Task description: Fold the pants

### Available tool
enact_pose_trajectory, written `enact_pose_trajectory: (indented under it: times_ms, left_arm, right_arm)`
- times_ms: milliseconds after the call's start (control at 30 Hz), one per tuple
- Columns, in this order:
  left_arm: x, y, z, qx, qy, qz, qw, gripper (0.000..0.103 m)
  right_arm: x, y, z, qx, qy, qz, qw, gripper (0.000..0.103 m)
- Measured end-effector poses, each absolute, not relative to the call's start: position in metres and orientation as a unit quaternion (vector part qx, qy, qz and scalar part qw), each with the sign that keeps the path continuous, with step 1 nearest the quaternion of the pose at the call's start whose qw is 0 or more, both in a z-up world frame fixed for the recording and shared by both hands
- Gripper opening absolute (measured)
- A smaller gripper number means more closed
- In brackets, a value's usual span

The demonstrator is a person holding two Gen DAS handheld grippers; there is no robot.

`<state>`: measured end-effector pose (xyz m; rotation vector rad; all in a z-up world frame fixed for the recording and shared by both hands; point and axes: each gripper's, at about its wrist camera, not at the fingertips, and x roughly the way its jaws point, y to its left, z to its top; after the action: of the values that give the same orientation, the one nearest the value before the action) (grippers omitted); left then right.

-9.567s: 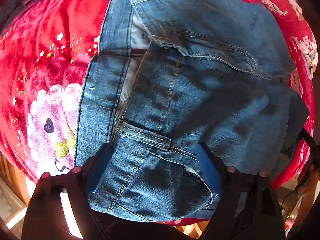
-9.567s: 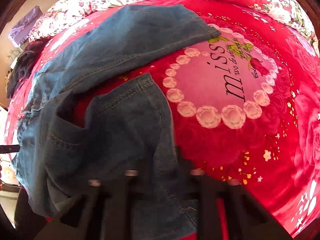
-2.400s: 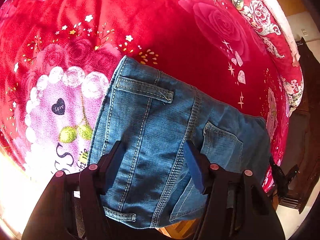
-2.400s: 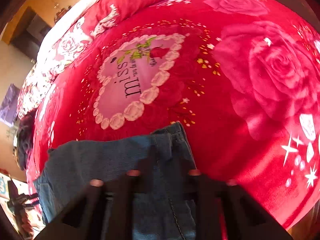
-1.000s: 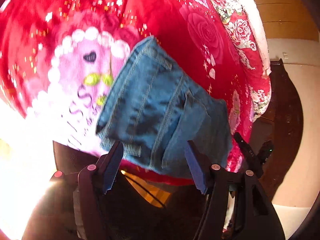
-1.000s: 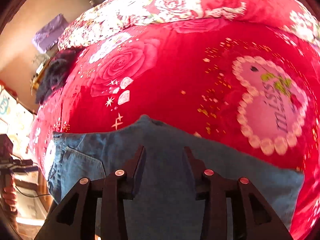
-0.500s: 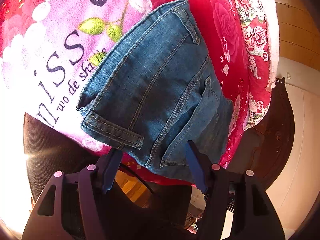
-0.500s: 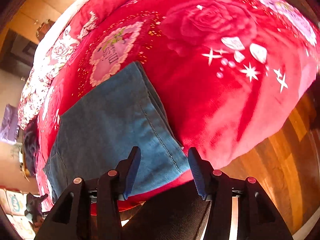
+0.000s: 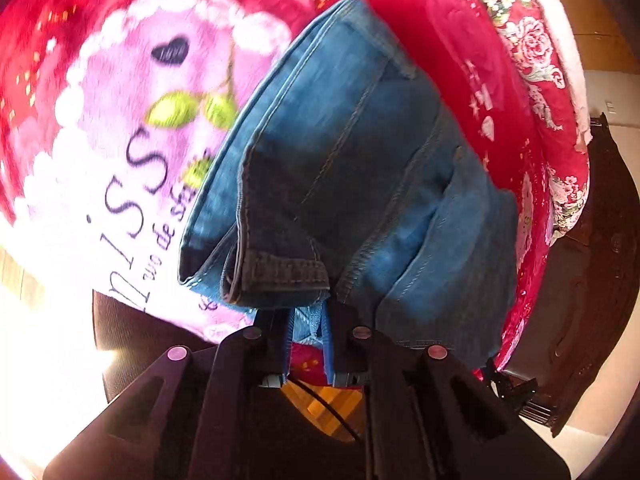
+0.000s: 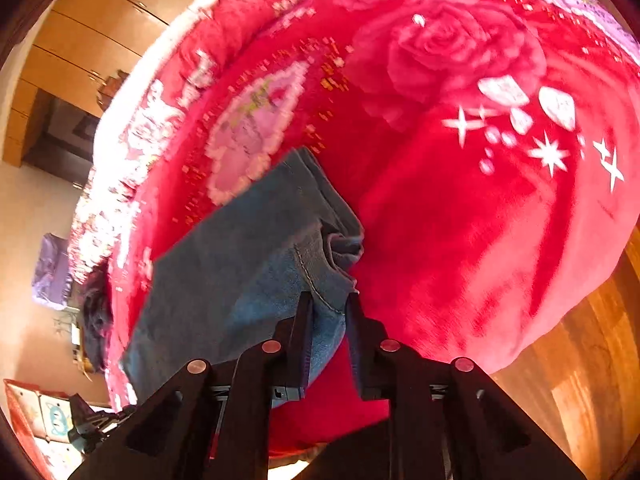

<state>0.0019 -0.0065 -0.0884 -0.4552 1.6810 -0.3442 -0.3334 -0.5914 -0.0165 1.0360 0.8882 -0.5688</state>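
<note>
Left wrist view, left hand-held gripper (image 9: 306,322) pinched on folded blue jeans (image 9: 360,184) atop red floral blanket (image 9: 452,52), right hand-held gripper (image 10: 328,312) closing around denim edge.

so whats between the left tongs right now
In the left wrist view, a bunched bit of the jeans' near edge sits pinched between the shut left tongs; behind it the folded denim lies on the red blanket.

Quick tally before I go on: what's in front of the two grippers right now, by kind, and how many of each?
Folded blue jeans: 1
Red rose-print blanket: 1
Grippers: 2, the left gripper shut on the jeans' near edge, the right gripper with jaws closing around a corner of the denim
Total: 4
</note>
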Motion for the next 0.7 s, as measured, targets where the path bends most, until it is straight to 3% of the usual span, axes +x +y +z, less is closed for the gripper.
enact_pose_trajectory:
  times_ms: [100, 233, 533, 567, 600, 700]
  left_arm:
    - [-0.003, 0.005, -0.088, -0.220, 0.731, -0.156, 0.627, 0.014]
    - [-0.001, 0.004, -0.086, -0.208, 0.735, -0.155, 0.627, 0.017]
    - [0.005, -0.017, -0.088, -0.189, 0.750, -0.134, 0.620, 0.023]
    - [0.006, -0.017, -0.088, -0.193, 0.752, -0.133, 0.616, 0.023]
    - [0.007, -0.016, -0.089, -0.197, 0.754, -0.132, 0.612, 0.023]
    - [0.008, -0.012, -0.092, -0.207, 0.758, -0.127, 0.606, 0.023]
  right_arm:
    - [-0.360, -0.591, -0.021, 0.517, 0.363, -0.259, 0.730, 0.021]
    - [-0.388, -0.600, -0.019, 0.562, 0.307, -0.271, 0.718, 0.045]
    - [-0.352, -0.604, -0.053, 0.616, 0.277, -0.208, 0.707, 0.043]
    - [-0.348, -0.606, -0.051, 0.644, 0.254, -0.190, 0.696, 0.033]
    - [-0.346, -0.607, -0.043, 0.668, 0.218, -0.169, 0.691, 0.031]
    - [-0.341, -0.610, 0.002, 0.668, 0.141, -0.130, 0.719, 0.035]
